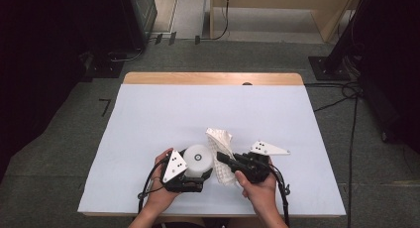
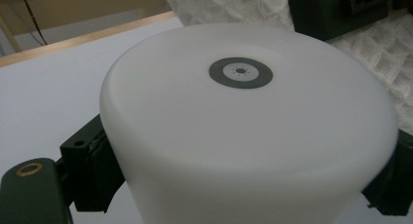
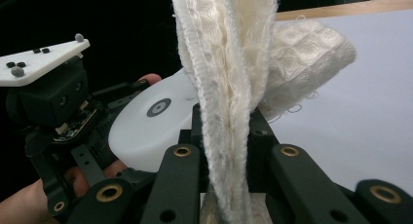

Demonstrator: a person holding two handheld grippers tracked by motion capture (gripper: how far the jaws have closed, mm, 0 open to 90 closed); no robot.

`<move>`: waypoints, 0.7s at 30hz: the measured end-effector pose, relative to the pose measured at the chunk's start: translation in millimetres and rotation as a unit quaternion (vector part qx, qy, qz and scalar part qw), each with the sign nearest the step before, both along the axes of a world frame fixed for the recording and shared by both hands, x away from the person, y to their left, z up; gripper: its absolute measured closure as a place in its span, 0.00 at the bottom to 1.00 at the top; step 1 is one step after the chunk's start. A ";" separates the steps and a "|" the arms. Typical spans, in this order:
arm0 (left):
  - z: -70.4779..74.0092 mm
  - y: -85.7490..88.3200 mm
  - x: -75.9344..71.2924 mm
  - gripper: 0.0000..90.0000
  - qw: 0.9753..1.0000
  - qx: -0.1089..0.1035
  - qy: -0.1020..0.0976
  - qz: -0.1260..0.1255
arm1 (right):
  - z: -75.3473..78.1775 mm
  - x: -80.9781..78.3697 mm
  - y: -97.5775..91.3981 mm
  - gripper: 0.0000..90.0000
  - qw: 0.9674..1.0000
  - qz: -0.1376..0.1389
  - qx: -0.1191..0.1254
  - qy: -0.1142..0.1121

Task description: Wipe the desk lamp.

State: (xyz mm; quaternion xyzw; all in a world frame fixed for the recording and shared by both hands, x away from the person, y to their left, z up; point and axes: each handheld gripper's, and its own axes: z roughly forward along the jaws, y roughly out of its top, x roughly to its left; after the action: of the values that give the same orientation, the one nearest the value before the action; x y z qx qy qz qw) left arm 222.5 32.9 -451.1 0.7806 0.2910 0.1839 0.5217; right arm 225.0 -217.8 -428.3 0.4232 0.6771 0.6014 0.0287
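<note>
A white round puck light (image 1: 198, 156) with a grey ring button on top (image 2: 240, 72) sits between the jaws of my left gripper (image 1: 200, 164), which is shut on its sides; the pads (image 2: 95, 168) press against its wall. My right gripper (image 1: 224, 159) is shut on a white waffle-weave cloth (image 1: 220, 143). In the right gripper view the cloth (image 3: 229, 87) rises as a folded strip from between the jaws of the right gripper (image 3: 229, 156), with the puck light (image 3: 151, 119) and the left gripper (image 3: 48, 102) just left of it. The cloth touches the light's right side.
Both hands work near the front middle of a table under a white sheet (image 1: 148, 119), whose wooden far edge (image 1: 213, 78) shows. Cables (image 1: 346, 94) lie on the floor to the right, and dark stands are at the back left and right.
</note>
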 end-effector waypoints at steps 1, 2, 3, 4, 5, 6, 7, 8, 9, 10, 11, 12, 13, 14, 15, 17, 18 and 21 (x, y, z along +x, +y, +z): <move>-0.2 -1.3 -0.6 0.10 1.000 0.002 -0.003 0.005 | -1.1 0.7 -0.1 0.89 1.000 0.001 0.001 0.003; -0.2 -2.6 -1.4 0.10 1.000 0.006 -0.006 0.007 | -3.8 2.3 -0.4 0.89 1.000 0.001 -0.002 0.007; 0.4 -3.7 -2.5 0.10 1.000 0.009 -0.009 0.006 | -7.3 3.7 -0.6 0.89 1.000 0.001 -0.003 0.016; 0.9 -3.9 -3.1 0.10 1.000 0.007 -0.010 0.003 | -12.2 5.2 -0.9 0.89 1.000 0.000 -0.008 0.023; 1.8 -3.9 -4.2 0.10 1.000 0.002 -0.011 -0.003 | -14.9 5.8 -1.0 0.89 1.000 -0.002 -0.014 0.027; 2.5 -3.9 -5.1 0.10 1.000 -0.001 -0.012 -0.006 | -19.4 7.1 -0.6 0.89 0.999 -0.004 -0.024 0.035; 3.7 -3.6 -6.1 0.10 1.000 -0.002 -0.015 -0.009 | -23.1 8.3 0.2 0.89 0.999 -0.004 -0.031 0.039; 4.2 -3.3 -6.2 0.10 1.000 -0.002 -0.017 -0.011 | -28.2 9.3 1.6 0.89 0.998 -0.005 -0.040 0.043; 4.7 -3.0 -6.5 0.10 1.000 -0.004 -0.017 -0.009 | -30.8 9.8 2.5 0.89 0.998 -0.004 -0.044 0.044; 5.0 -2.8 -6.5 0.10 1.000 -0.005 -0.017 -0.009 | -33.0 10.2 3.7 0.89 0.998 -0.003 -0.047 0.047; 5.3 -2.1 -6.3 0.10 1.000 -0.004 -0.017 -0.009 | -34.5 9.8 4.5 0.89 0.997 -0.004 -0.050 0.055; 5.1 -1.4 -5.7 0.10 1.000 -0.004 -0.018 -0.010 | -36.0 10.0 5.6 0.89 0.997 -0.003 -0.052 0.057; 4.4 -1.0 -5.3 0.10 1.000 -0.002 -0.017 -0.010 | -36.4 10.1 6.7 0.89 0.997 -0.001 -0.048 0.058; 3.6 -0.9 -4.8 0.10 1.000 0.000 -0.016 -0.011 | -35.5 10.0 7.3 0.89 0.997 0.000 -0.048 0.056; 2.5 -1.1 -4.1 0.10 1.000 0.002 -0.016 -0.009 | -34.0 10.0 7.6 0.89 0.998 0.003 -0.047 0.051; 0.7 -1.6 -3.0 0.10 1.000 0.009 -0.013 -0.006 | -28.5 9.2 6.8 0.89 0.998 0.007 -0.037 0.042; -0.3 -2.4 -2.7 0.10 1.000 0.010 -0.011 -0.004 | -24.2 8.1 5.9 0.89 0.999 0.008 -0.034 0.039; -3.9 -5.5 -2.4 0.10 1.000 0.018 -0.007 -0.001 | -10.0 3.8 2.0 0.89 1.000 0.007 -0.024 0.019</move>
State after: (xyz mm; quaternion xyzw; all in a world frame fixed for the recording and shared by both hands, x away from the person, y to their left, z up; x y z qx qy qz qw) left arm 220.1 27.4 -455.0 0.7890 0.2832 0.1940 0.5096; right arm 228.8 -215.9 -438.3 0.4291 0.6943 0.5773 0.0218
